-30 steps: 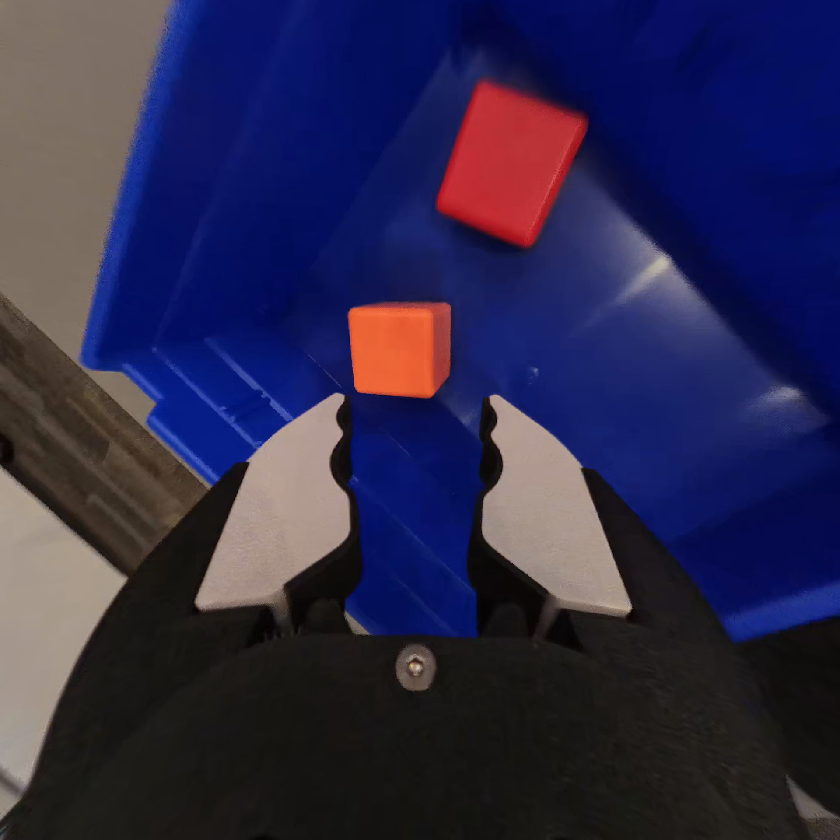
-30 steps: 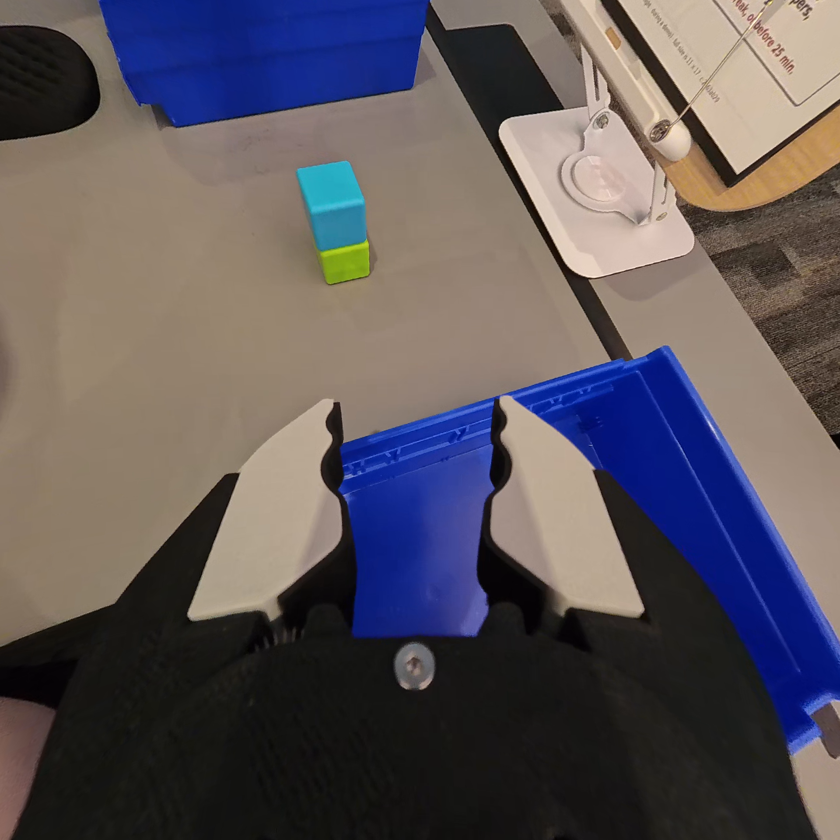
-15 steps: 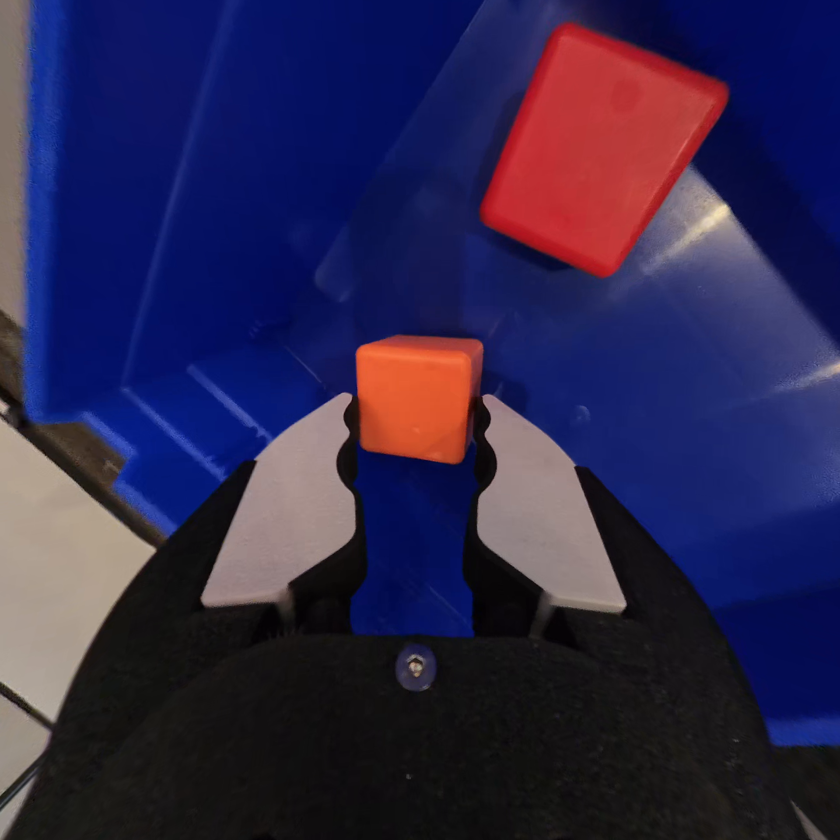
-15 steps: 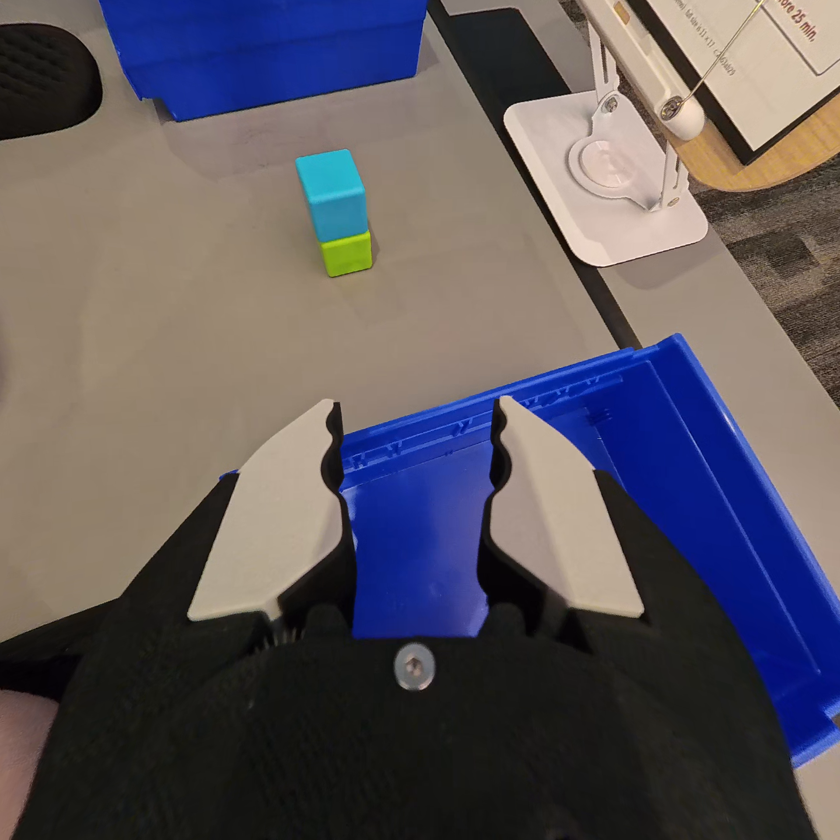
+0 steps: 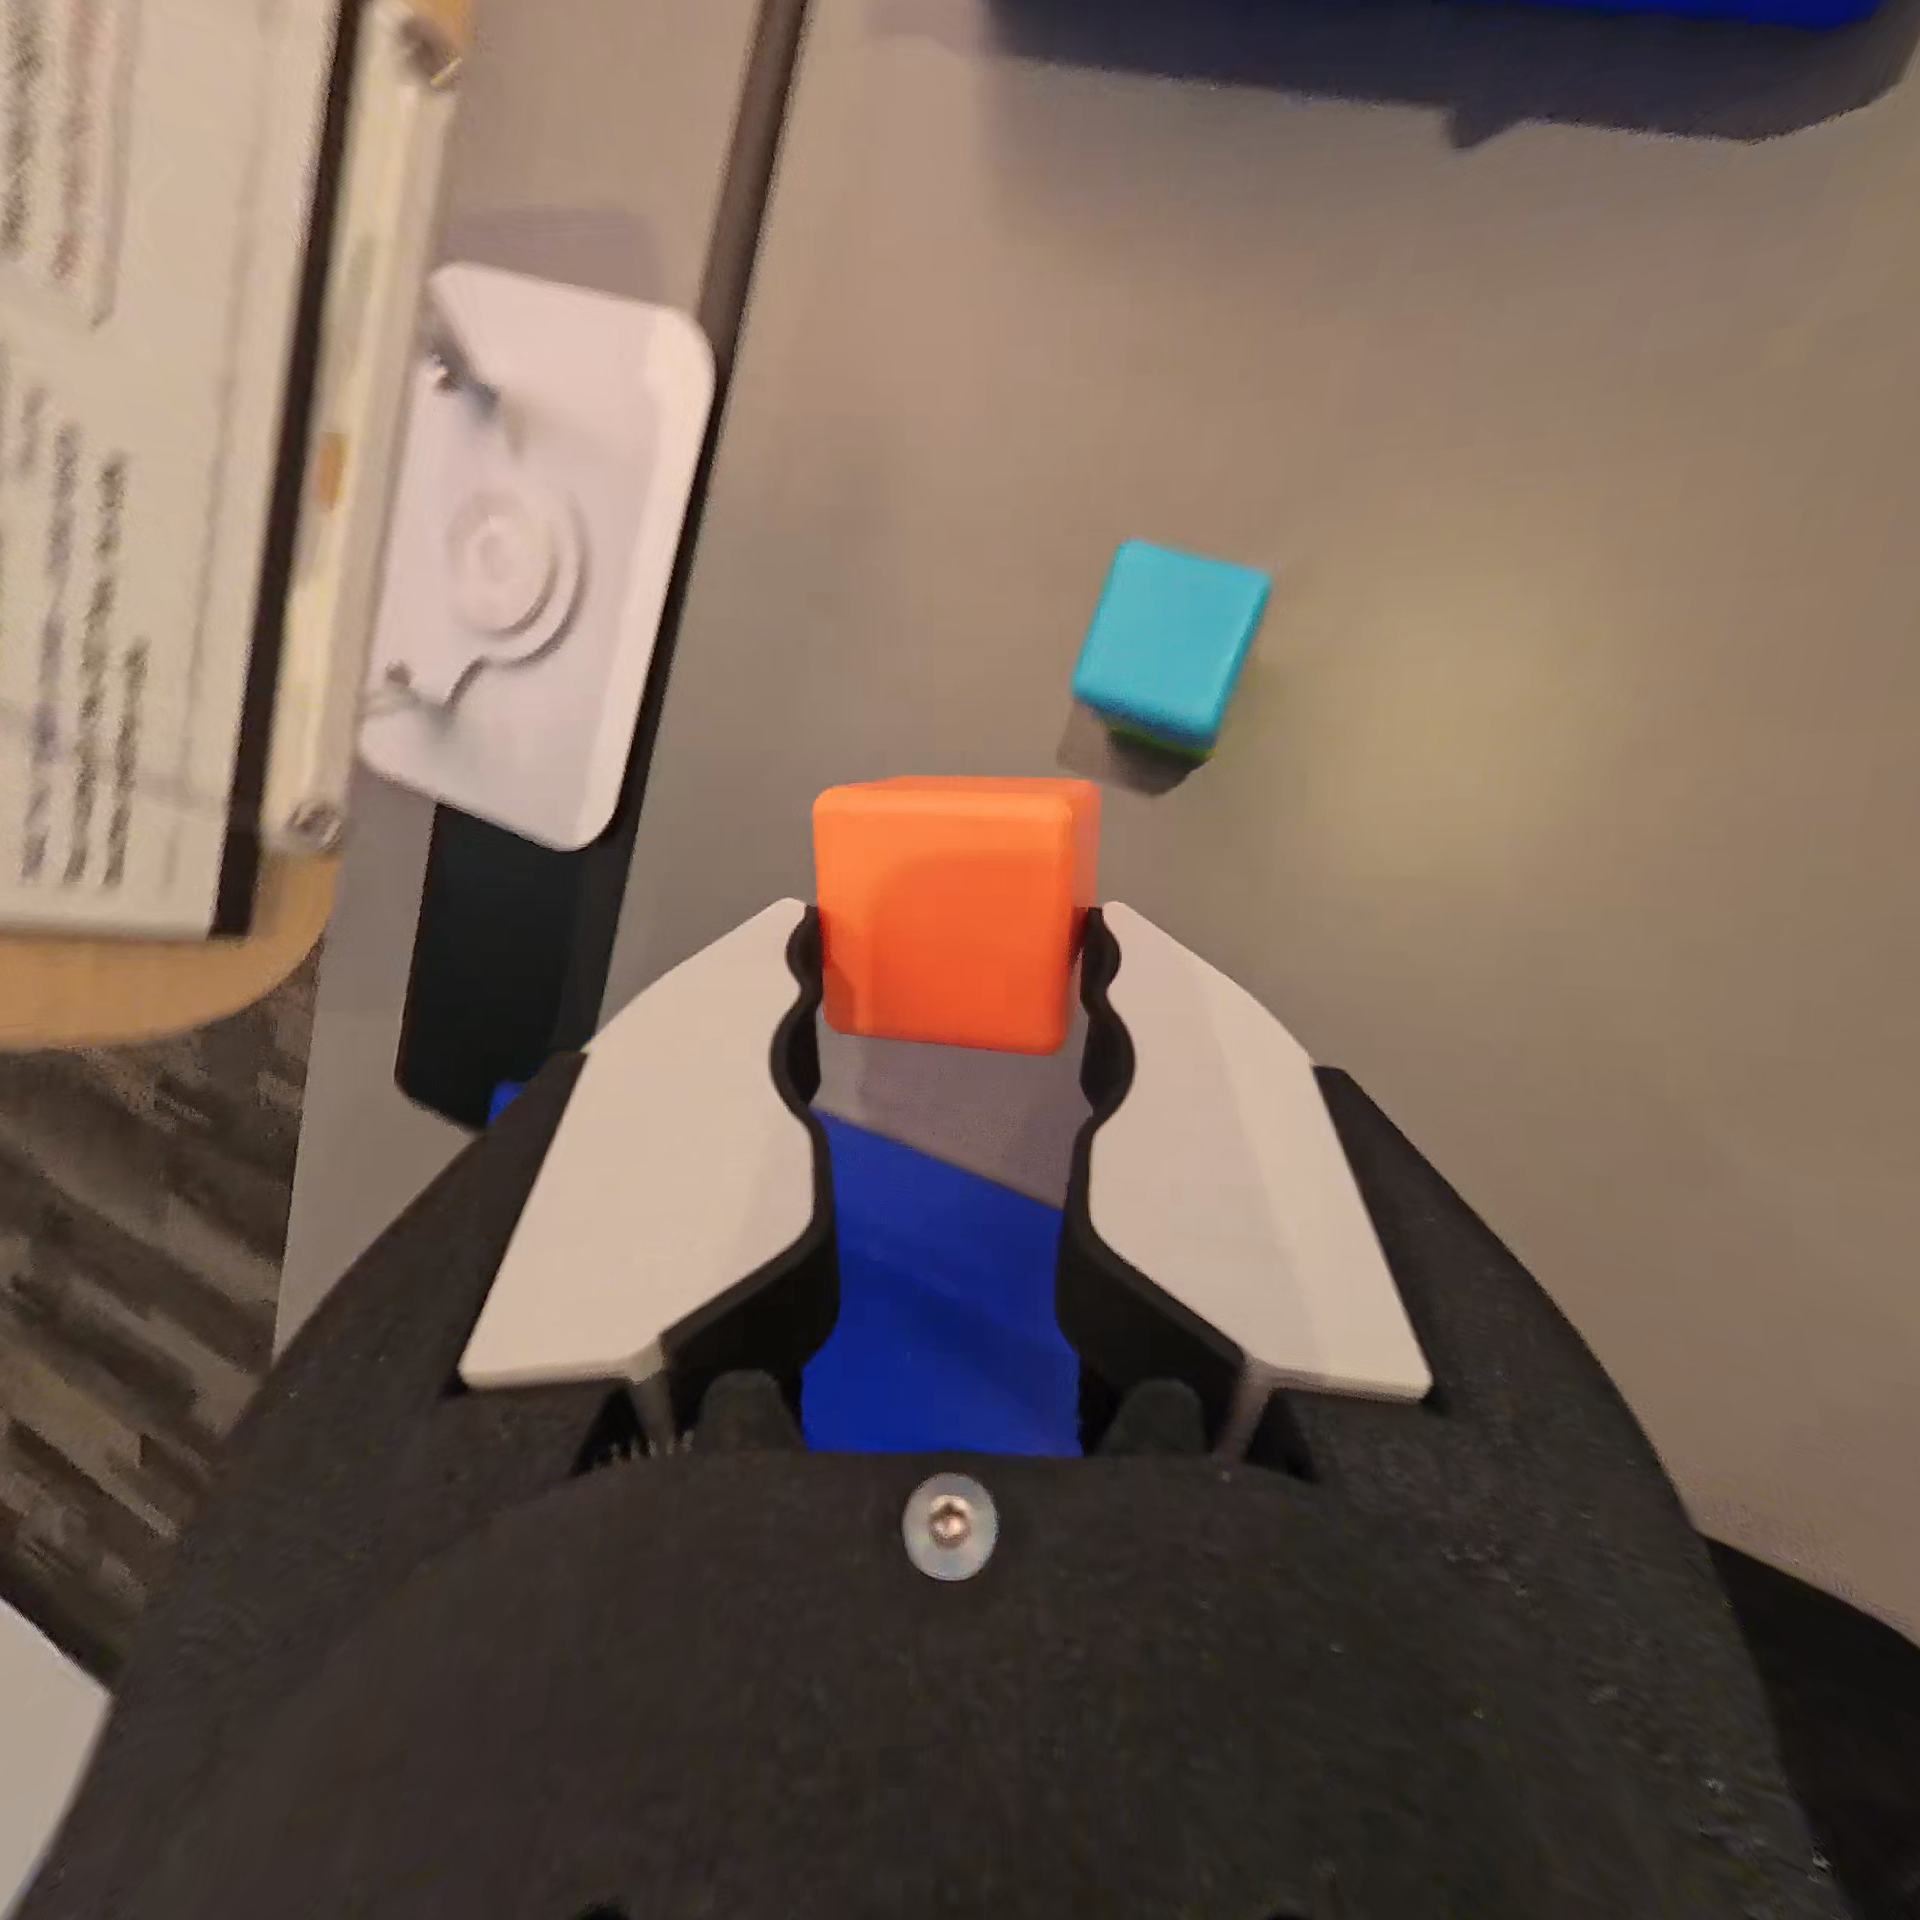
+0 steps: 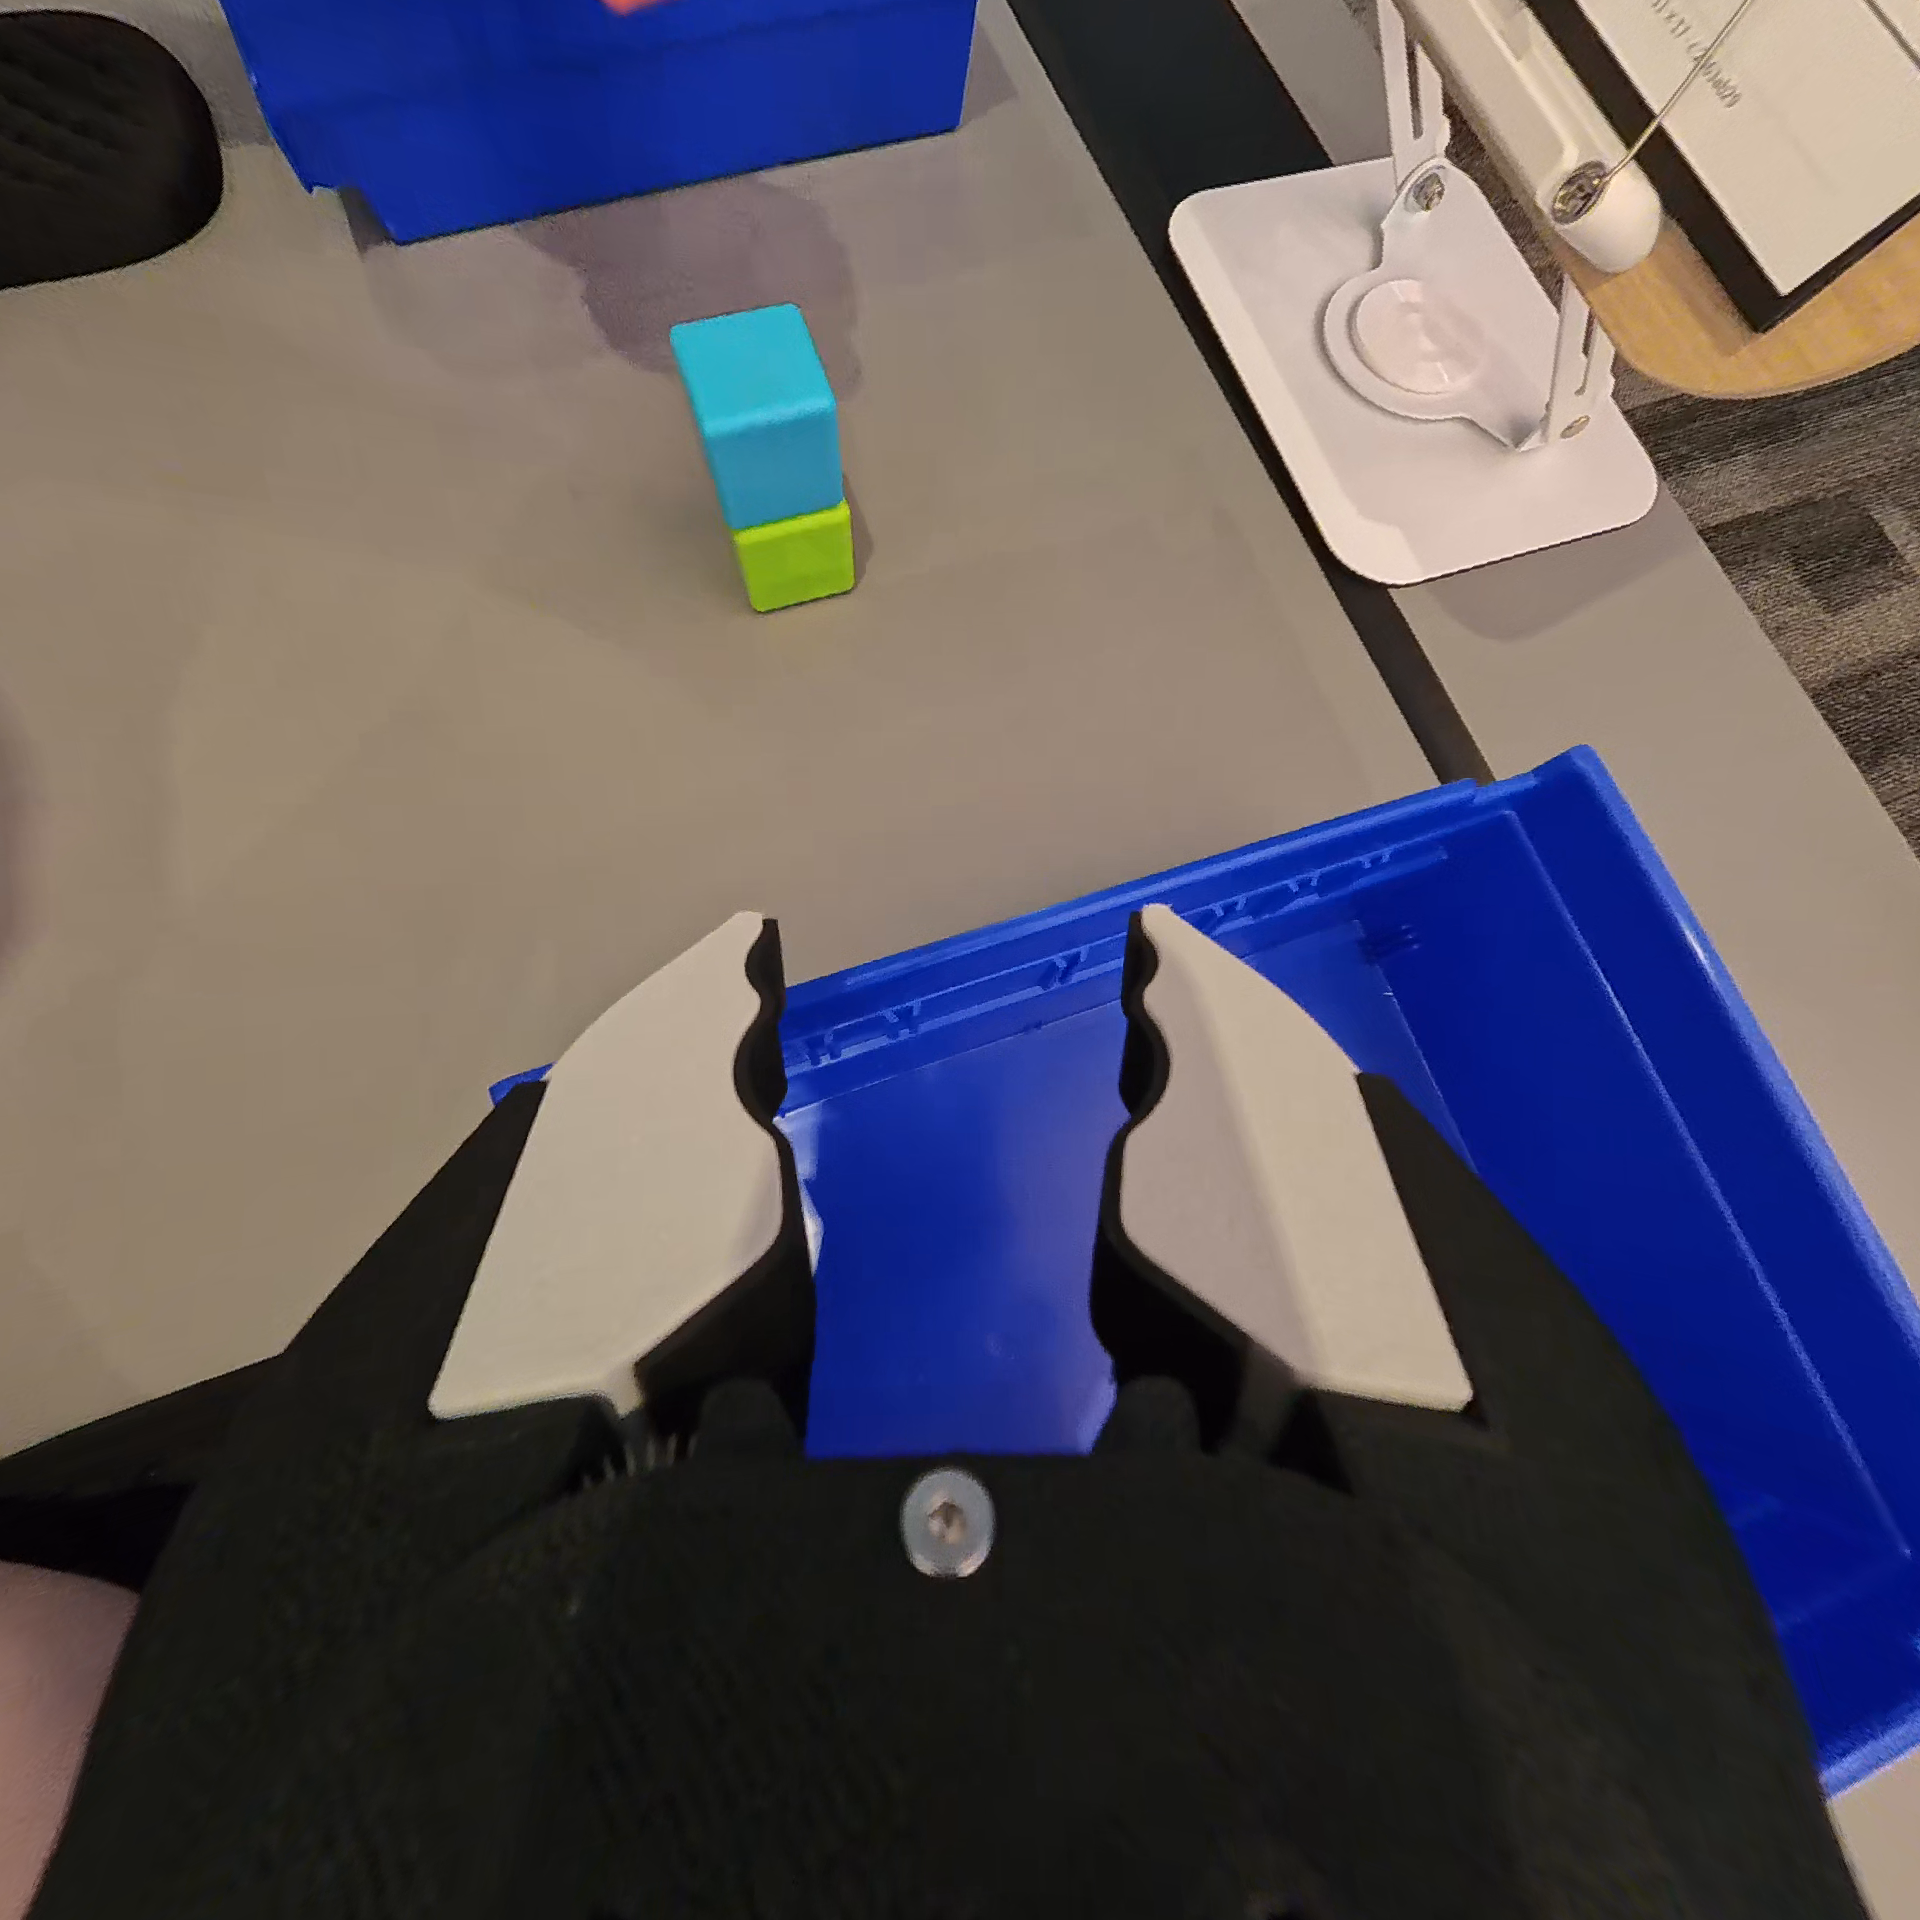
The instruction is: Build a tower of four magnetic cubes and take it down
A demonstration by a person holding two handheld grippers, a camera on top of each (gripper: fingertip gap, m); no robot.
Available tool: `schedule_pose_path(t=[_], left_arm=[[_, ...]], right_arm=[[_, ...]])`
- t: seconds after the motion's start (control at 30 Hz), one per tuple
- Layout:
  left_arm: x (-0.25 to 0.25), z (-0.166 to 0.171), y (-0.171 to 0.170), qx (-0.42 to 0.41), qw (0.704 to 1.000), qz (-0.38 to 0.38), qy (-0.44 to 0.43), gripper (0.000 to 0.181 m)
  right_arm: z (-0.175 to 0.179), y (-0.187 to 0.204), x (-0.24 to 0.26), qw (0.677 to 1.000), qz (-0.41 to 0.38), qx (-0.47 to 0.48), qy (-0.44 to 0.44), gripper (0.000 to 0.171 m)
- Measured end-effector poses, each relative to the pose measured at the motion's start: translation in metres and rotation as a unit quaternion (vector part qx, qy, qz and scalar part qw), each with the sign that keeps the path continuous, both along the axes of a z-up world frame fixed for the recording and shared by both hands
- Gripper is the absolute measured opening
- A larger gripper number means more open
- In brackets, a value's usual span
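Observation:
My left gripper [image 5: 948,914] is shut on an orange cube [image 5: 948,914] and holds it in the air above the grey table. Ahead and to the right of it stands a cyan cube [image 5: 1169,642] stacked on a lime green cube [image 5: 1162,742], which barely shows under it. The right wrist view shows the same stack upright on the table: the cyan cube [image 6: 764,416] on the green cube [image 6: 798,559]. My right gripper [image 6: 948,920] is open and empty, over the near wall of a blue bin [image 6: 1621,1091].
A second blue bin [image 6: 613,94] stands at the far side of the table, with a red-orange thing just showing at its top edge. A white stand base [image 6: 1392,364] sits to the right past a black strip. A black object [image 6: 94,135] lies far left. One gripper's finger ends stand about 25 centimetres off the other's. The black object [image 6: 94,135] is closer to my left gripper, around 25 centimetres from its tips; the right tips are 45 centimetres off.
My left gripper closed on the orange cube inside the blue bin, lifted it out and swung over the table towards the cyan and green stack. My right gripper drifted slightly.

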State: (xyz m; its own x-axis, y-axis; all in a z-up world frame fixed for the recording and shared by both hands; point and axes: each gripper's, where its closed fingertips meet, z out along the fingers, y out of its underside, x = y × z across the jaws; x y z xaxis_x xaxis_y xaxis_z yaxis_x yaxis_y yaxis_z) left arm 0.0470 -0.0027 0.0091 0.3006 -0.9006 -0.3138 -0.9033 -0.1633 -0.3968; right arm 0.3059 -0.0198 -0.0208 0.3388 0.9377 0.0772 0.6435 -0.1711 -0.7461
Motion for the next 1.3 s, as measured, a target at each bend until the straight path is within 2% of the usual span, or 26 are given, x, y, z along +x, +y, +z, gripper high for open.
schedule_pose_path(t=[0.23, 0.5, 0.57, 0.63, 0.7, 0.77, 0.87, 0.97, 1.1, 1.3], left_arm=[[0.056, -0.039, -0.006, -0.033, 0.997, -0.053, 0.046, 0.048], [0.07, -0.065, -0.006, -0.041, 0.993, -0.091, 0.07, 0.048], [0.071, -0.065, -0.004, -0.045, 0.994, -0.085, 0.058, 0.048], [0.071, -0.059, -0.002, -0.04, 0.995, -0.081, 0.042, 0.06], [0.067, -0.045, -0.002, -0.035, 0.996, -0.077, 0.015, 0.06], [0.052, -0.023, 0.005, -0.012, 0.998, -0.057, -0.014, 0.059], [0.001, 0.008, 0.033, 0.041, 0.998, 0.006, -0.039, 0.06], [-0.069, 0.014, 0.058, 0.056, 0.995, 0.075, -0.045, 0.055], [-0.136, -0.018, 0.072, 0.011, 0.991, 0.12, -0.051, 0.053], [-0.167, -0.095, 0.075, -0.051, 0.992, 0.116, -0.017, 0.056]], right_arm=[[0.003, -0.002, 0.003, 1.0, 0.0, 0.0, 0.013, 0.064], [0.004, -0.001, 0.01, 1.0, -0.005, -0.002, 0.023, 0.063], [0.004, 0.0, 0.011, 1.0, -0.006, -0.003, 0.024, 0.063], [0.003, 0.0, 0.012, 1.0, -0.007, -0.006, 0.025, 0.063], [0.001, 0.0, 0.012, 1.0, -0.007, -0.008, 0.023, 0.064], [0.001, -0.001, 0.012, 1.0, -0.006, -0.008, 0.021, 0.064], [0.003, 0.0, 0.012, 1.0, -0.006, -0.006, 0.022, 0.063], [0.003, 0.0, 0.012, 1.0, -0.006, -0.007, 0.022, 0.063], [-0.001, 0.0, 0.009, 1.0, -0.003, -0.012, 0.013, 0.064], [-0.009, -0.001, 0.001, 1.0, 0.005, -0.026, -0.001, 0.063]])
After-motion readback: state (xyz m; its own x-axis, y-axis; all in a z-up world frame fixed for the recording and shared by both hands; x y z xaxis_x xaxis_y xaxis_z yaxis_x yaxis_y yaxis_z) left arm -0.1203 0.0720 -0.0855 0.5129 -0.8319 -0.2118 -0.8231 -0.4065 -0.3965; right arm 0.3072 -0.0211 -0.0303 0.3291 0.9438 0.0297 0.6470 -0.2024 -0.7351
